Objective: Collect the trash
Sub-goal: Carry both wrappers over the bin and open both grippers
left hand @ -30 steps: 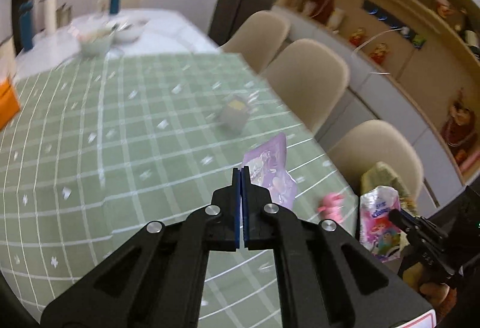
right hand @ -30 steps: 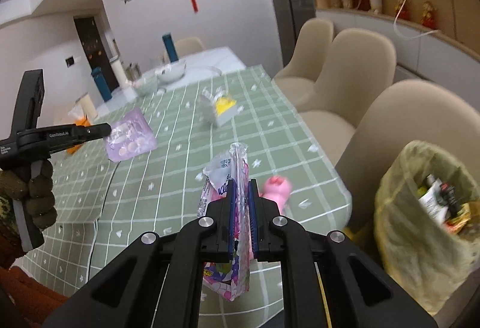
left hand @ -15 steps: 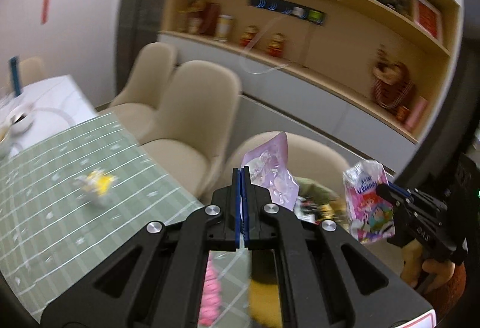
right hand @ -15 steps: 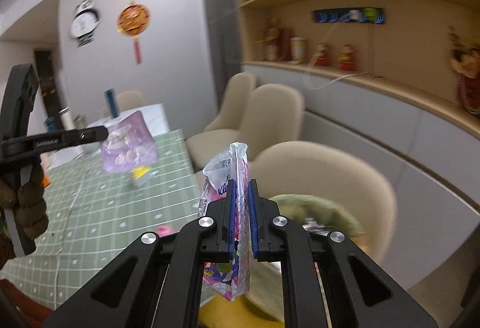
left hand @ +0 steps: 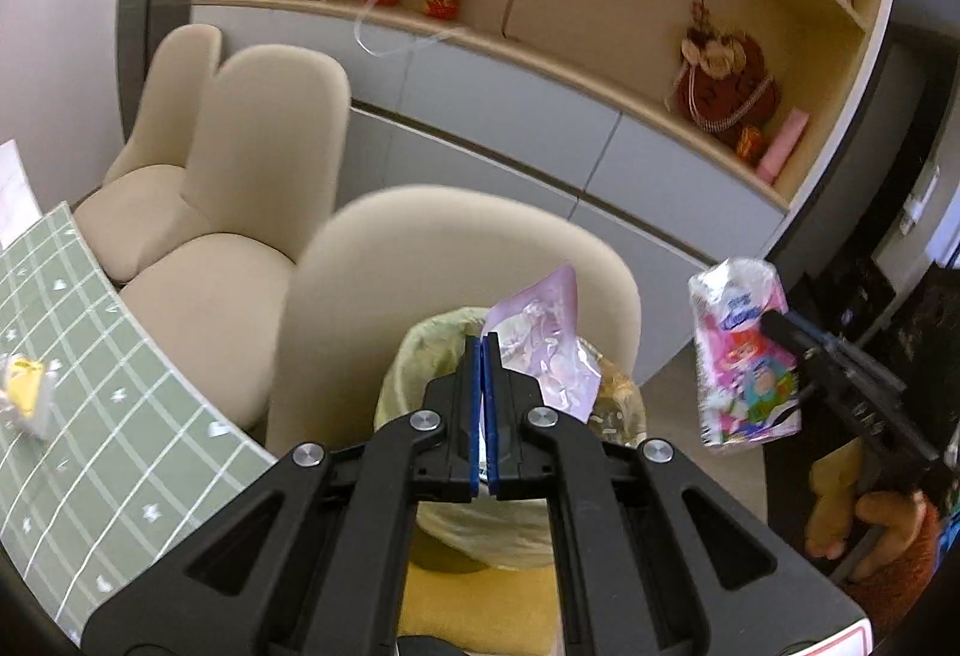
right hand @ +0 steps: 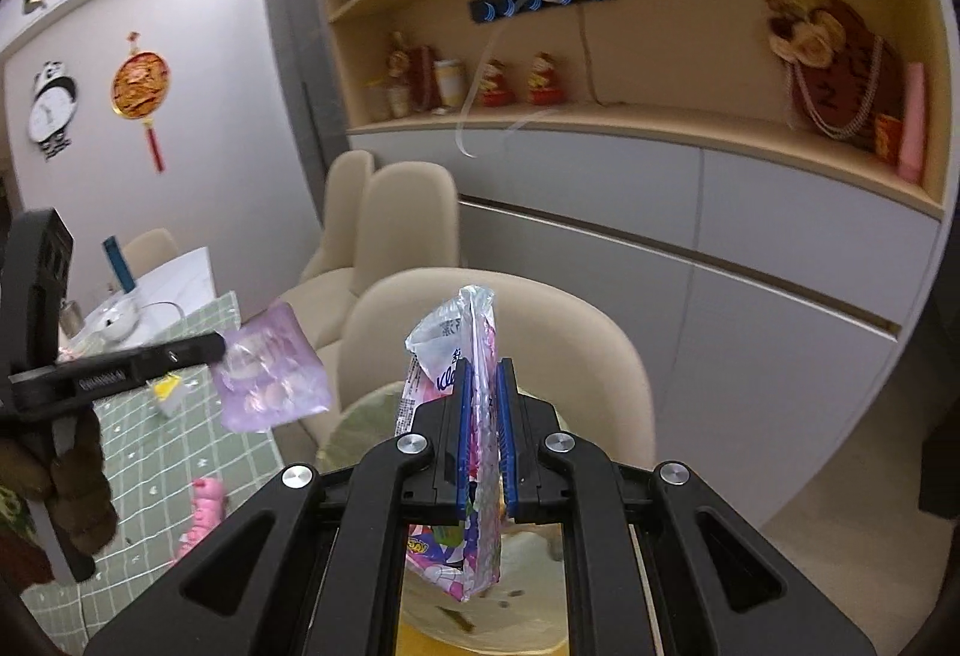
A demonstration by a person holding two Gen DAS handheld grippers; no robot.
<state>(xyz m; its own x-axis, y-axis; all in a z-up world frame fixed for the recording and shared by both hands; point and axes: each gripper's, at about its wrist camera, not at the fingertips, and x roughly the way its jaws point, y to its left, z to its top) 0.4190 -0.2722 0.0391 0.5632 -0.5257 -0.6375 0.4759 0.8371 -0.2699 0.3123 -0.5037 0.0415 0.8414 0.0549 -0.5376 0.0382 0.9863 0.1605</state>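
Left gripper: blue pads pressed together on a corner of a lilac plastic wrapper. Wrapper hangs in the air above the mouth of a trash bag; print on it too blurred to read.

Right gripper: pads clamped on a pink tissue pack, held upright, edge-on to its own camera. Lower end of pack is cut off behind the gripper body. From the left wrist view the pack's printed face shows, off to the right of the bag.

Trash bag: pale yellow-green, open, sits in front of a cream chair. Contents mostly hidden by the left gripper.

Green checked surface, at left: a yellow-and-white scrap, blurred. A pink item near the surface edge, shape unclear.
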